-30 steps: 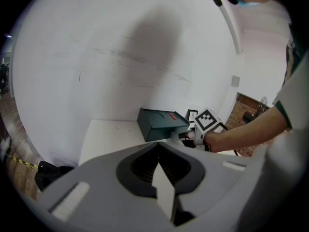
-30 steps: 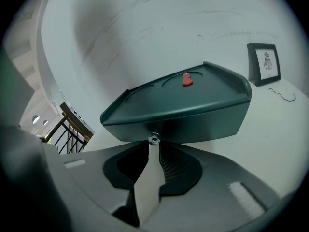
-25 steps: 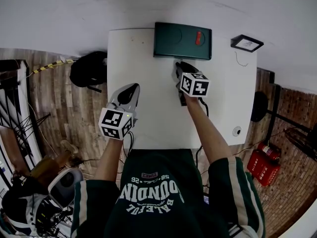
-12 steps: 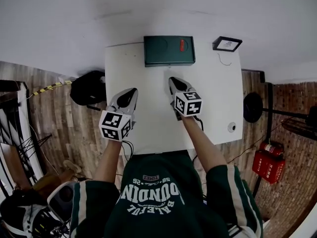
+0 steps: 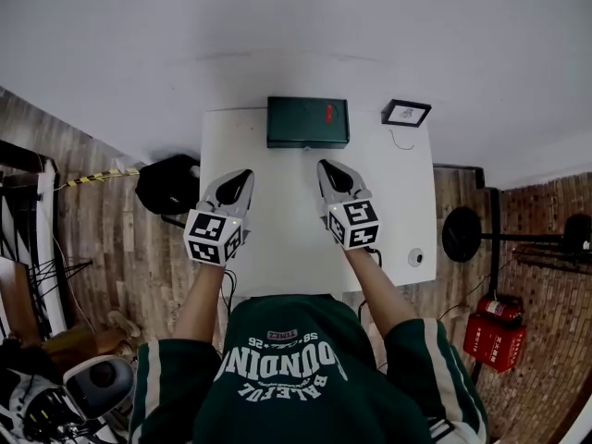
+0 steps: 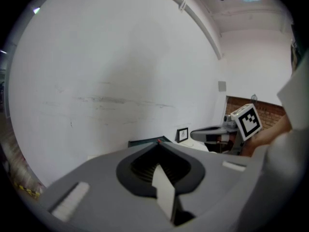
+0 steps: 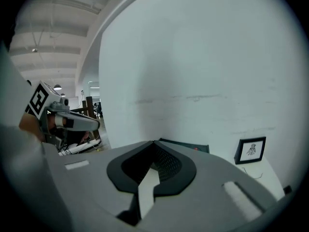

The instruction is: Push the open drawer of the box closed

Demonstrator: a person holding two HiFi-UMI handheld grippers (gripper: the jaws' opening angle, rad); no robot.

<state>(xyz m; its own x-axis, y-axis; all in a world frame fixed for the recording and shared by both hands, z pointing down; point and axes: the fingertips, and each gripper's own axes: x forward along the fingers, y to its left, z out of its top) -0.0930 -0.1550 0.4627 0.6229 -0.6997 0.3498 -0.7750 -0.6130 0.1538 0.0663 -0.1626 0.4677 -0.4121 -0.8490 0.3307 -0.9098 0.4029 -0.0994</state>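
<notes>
The dark green box (image 5: 307, 122) stands at the far edge of the white table (image 5: 277, 248), against the wall, with a red mark on its lid. Seen from above, no drawer sticks out of its front. My right gripper (image 5: 330, 166) hovers just short of the box front, shut with nothing between its jaws. To its left my left gripper (image 5: 237, 176) is also shut and empty, a little further from the box. The box shows as a thin dark strip past the jaw tips in the left gripper view (image 6: 145, 141) and in the right gripper view (image 7: 186, 145).
A small framed picture (image 5: 406, 113) leans on the wall right of the box. A small round white object (image 5: 415, 257) lies near the table's right edge. A black bag (image 5: 166, 183) sits on the floor at the left, a red case (image 5: 496, 339) at the right.
My right gripper has drawn back from the box front toward the person. The head view has pulled away, so the box looks smaller. The left gripper has kept its place.
</notes>
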